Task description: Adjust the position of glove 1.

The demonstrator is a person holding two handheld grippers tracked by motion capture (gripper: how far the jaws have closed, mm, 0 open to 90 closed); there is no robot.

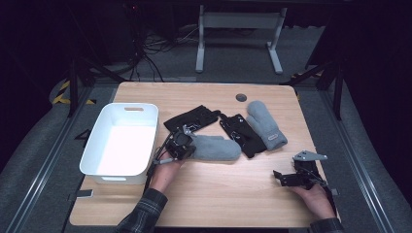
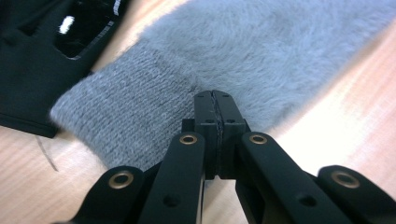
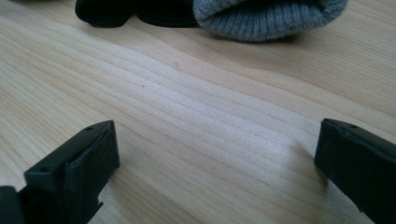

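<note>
From above, the left gripper is pinching the cuff end of a grey mitten lying on the wooden surface just right of a white bin, while the right gripper is resting near the right edge, well apart. In the left gripper view, its fingers are pressing together on the mitten's edge where knit cuff meets fuzzy body. In the right gripper view, its fingers are standing spread wide over bare wood, with a second grey mitten lying beyond.

place: lab or test room | signs: lone wooden worktop on grey carpet floor | dark surroundings | loose cables behind (tangled on the floor) | metal desk frame | yellow-black hazard tape at floor rails
</note>
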